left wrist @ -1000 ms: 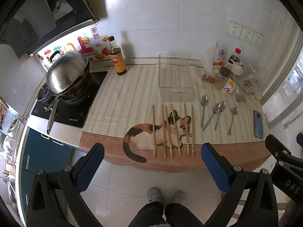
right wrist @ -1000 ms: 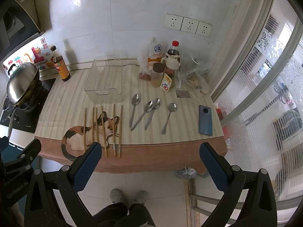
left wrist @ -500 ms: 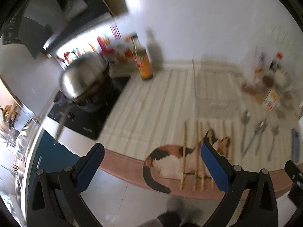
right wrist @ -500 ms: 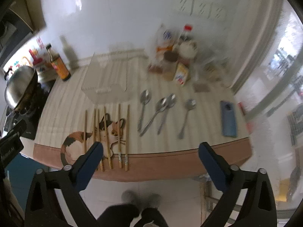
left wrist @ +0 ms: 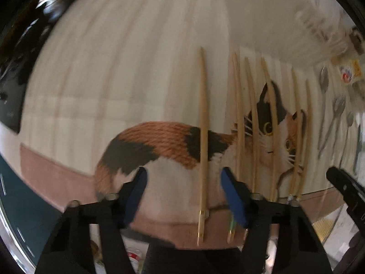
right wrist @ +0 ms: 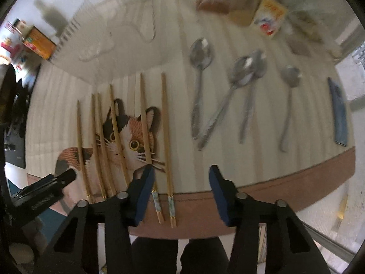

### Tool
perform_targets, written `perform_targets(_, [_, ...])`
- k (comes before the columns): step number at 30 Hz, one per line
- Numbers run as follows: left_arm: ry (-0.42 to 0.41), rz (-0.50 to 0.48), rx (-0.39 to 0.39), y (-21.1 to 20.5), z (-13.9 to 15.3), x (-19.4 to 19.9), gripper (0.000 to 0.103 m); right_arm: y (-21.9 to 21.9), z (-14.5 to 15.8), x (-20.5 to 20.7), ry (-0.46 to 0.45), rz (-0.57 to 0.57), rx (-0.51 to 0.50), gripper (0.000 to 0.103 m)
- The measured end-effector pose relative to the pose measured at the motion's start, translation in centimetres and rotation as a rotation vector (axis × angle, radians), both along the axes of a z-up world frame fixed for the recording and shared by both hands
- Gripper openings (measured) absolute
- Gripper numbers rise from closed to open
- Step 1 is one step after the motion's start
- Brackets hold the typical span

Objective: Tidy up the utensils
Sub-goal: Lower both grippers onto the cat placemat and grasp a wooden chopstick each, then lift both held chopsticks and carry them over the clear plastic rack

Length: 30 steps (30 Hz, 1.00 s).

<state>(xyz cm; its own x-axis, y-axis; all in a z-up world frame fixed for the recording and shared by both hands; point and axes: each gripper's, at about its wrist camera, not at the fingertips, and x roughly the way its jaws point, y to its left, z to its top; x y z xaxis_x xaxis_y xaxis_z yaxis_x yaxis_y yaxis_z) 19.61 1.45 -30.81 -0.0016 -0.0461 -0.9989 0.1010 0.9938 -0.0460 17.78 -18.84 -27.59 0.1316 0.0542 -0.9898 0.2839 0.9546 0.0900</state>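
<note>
Left wrist view: now closing in low, left gripper (left wrist: 182, 196) released, straddling leftmost chopstick (left wrist: 203, 137) on cat mat (left wrist: 159, 141); right gripper (right wrist: 181, 191) released, nearing rightmost chopstick (right wrist: 166, 137); looking like pickup starting

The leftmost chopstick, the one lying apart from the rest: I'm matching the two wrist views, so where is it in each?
Left wrist: leftmost chopstick runs up the centre, between the open left gripper's fingers.
Right wrist: leftmost chopstick lies at lower left, left of the right gripper.
Shared landmark: the cat picture on the mat.
</note>
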Motion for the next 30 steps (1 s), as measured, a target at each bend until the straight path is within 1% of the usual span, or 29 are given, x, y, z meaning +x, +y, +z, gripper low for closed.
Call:
perform_targets(1, [0.007, -0.013, 0.015, -0.3, -0.4, 0.2, 0.046, 0.2, -0.5, 0.4, 0.006, 0.002, -0.004, 0.044])
perform_targets(2, [-0.017, -0.025, 0.012, -0.6, -0.2, 0.3, 0.045, 0.4, -0.8, 0.7, 0.011, 0.004, -0.002, 0.044])
perform_targets(3, [-0.023, -0.043, 0.006, -1.0, -0.1, 0.4, 0.040, 0.7, -1.4, 1.2, 0.021, 0.005, -0.007, 0.044])
perform_targets(4, [-0.029, -0.060, 0.030, -1.3, -0.1, 0.6, 0.029, 0.9, -1.8, 1.4, 0.028, 0.006, -0.010, 0.042])
perform_targets(5, [-0.035, -0.070, 0.030, -1.5, 0.1, 0.6, 0.016, 1.1, -2.1, 1.7, 0.036, 0.008, -0.011, 0.041])
perform_targets(6, [-0.036, -0.086, 0.031, -1.7, 0.2, 0.6, 0.010, 1.4, -2.8, 2.1, 0.046, 0.012, -0.015, 0.039])
perform_targets(7, [-0.046, -0.107, 0.046, -1.9, 0.3, 0.6, 0.004, 1.5, -3.2, 2.3, 0.054, 0.019, -0.020, 0.034])
perform_targets(8, [-0.055, -0.132, 0.055, -2.1, 0.3, 0.6, 0.005, 1.9, -3.8, 2.5, 0.074, 0.036, -0.040, 0.026])
perform_targets(9, [-0.060, -0.150, 0.058, -2.4, 0.3, 0.6, 0.004, 2.1, -4.4, 2.7, 0.090, 0.047, -0.055, 0.022])
perform_targets(10, [-0.066, -0.167, 0.066, -2.6, 0.3, 0.6, 0.004, 2.2, -4.8, 2.7, 0.105, 0.052, -0.056, 0.015])
perform_targets(11, [-0.068, -0.181, 0.072, -2.7, 0.3, 0.6, 0.004, 2.4, -4.6, 2.7, 0.085, 0.053, -0.065, 0.008])
perform_targets(13, [-0.070, -0.200, 0.073, -2.7, 0.5, 0.5, 0.004, 2.6, -4.8, 2.4, 0.084, 0.058, -0.076, 0.008])
perform_targets(17, [-0.070, -0.199, 0.068, -2.3, 0.3, 0.3, 0.004, 3.0, -5.2, 0.1, 0.146, 0.053, -0.046, 0.008])
perform_targets(19, [-0.066, -0.188, 0.068, -2.9, 0.4, 1.2, 0.005, 3.0, -5.3, -0.7, 0.156, 0.059, -0.044, 0.008])
perform_targets(21, [-0.062, -0.182, 0.069, -2.0, 0.1, 1.7, 0.005, 3.0, -5.4, -1.2, 0.156, 0.055, -0.044, 0.008])
perform_targets(23, [-0.052, -0.178, 0.070, -2.0, 0.1, 2.2, 0.005, 3.0, -5.4, -1.2, 0.169, 0.037, -0.040, 0.008])
perform_targets(29, [-0.007, -0.159, 0.059, -1.5, 0.0, 4.3, 0.006, 1.9, -5.8, -0.6, 0.195, 0.034, -0.057, 0.009])
perform_targets(30, [-0.005, -0.158, 0.056, -1.1, -0.1, 4.6, 0.006, 2.3, -5.6, 0.3, 0.197, 0.032, -0.059, 0.009])
